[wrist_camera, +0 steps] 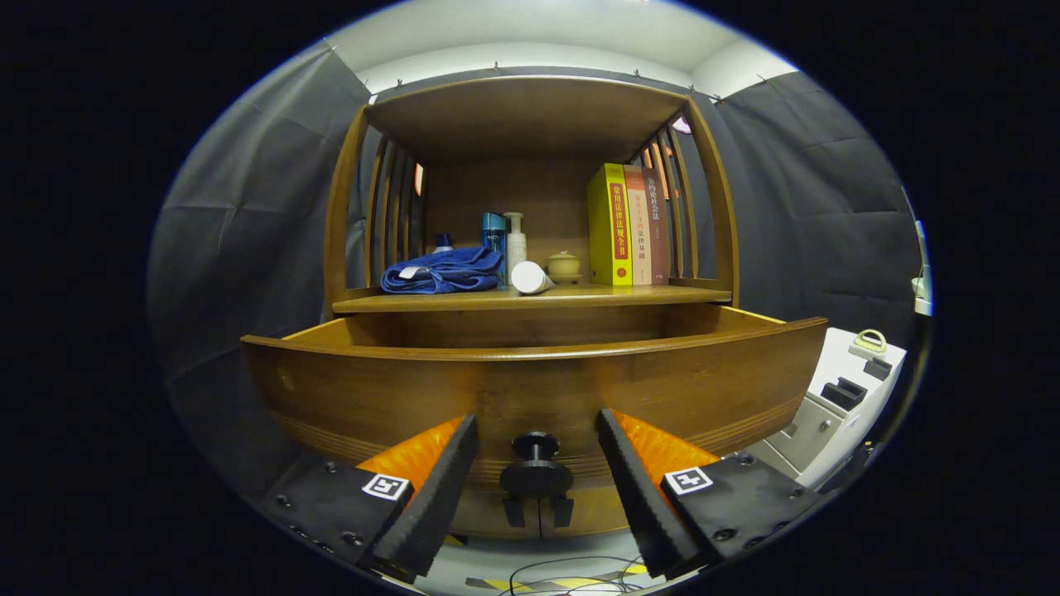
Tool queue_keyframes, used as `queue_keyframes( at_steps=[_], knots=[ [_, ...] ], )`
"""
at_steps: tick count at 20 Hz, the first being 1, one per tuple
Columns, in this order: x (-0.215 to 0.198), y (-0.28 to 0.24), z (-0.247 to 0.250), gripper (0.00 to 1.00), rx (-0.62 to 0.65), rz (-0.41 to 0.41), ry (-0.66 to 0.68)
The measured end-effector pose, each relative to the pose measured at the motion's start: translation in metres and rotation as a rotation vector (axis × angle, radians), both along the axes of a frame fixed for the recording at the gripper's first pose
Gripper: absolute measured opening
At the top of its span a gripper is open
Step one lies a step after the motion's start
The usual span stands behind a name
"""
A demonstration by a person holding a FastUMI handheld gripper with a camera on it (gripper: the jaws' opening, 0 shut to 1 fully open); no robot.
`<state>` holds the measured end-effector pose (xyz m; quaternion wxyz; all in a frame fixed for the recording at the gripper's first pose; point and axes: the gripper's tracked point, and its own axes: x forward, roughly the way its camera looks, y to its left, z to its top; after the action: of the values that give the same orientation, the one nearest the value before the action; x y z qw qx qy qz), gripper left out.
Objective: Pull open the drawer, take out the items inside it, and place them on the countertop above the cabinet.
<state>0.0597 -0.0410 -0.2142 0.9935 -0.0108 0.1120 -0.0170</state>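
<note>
Tool (537, 476) stands wide open and holds nothing; its 2 fingers flank the dark drawer knob (536, 463) at 12 o'clock, apart from it on both sides. Drawer (530, 389) is pulled out toward the tool, its curved front close ahead. Drawer interior lies below the front lip and cannot be inspected from this angle, so what it holds is unconfirmed.

On the table (530, 300) above the drawer: blue cloth (443, 273) at 11 o'clock, bottles behind it, a white tube (530, 278) on its side at 12, a small lidded jar (564, 266) and 3 books (629, 225) at 1 o'clock.

Risks, as judged: lifting straight up could catch the front lip or the table's overhanging edge. The tube lies near that edge and may roll off if nudged.

Free room: bare table surface along the front edge at 1 o'clock; slatted side rails bound both ends.
</note>
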Motion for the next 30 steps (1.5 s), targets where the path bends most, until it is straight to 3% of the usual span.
queue_keyframes(
  at_steps=[19,30],
  knots=[
    [0.11,-0.005,0.005,0.97,-0.049,0.005,-0.015],
    [0.145,-0.005,0.002,0.97,-0.067,0.006,-0.004]
  ],
)
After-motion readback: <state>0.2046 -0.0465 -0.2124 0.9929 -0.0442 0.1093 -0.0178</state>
